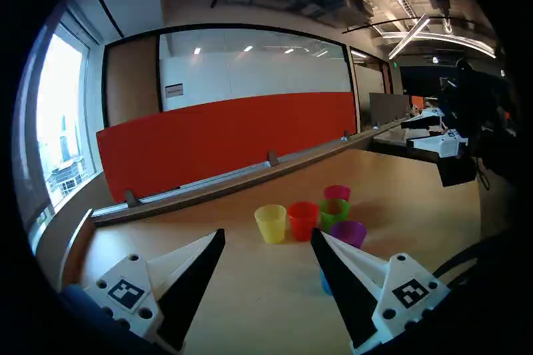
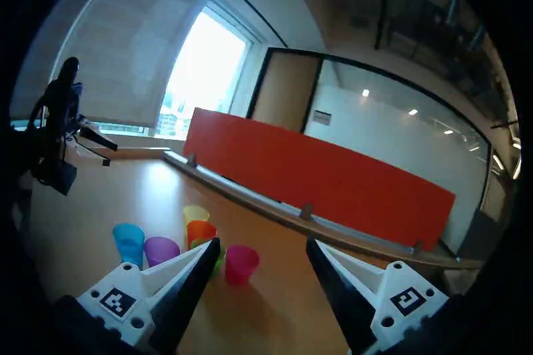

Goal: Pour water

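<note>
Wooden worktop point(image 1: 400, 182) carries clustered coloured plastic cups point(image 1: 303, 218) near its far edge. Left gripper point(image 1: 266, 231) and right gripper point(image 2: 263, 242) hover released, empty: probably the reach; next, clasp one cup.

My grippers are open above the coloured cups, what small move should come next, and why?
Probably ease the left gripper forward and down around the yellow cup. That gripper is open and empty, and the cup sits nearly centred ahead of it, at the near edge of the cups.
</note>
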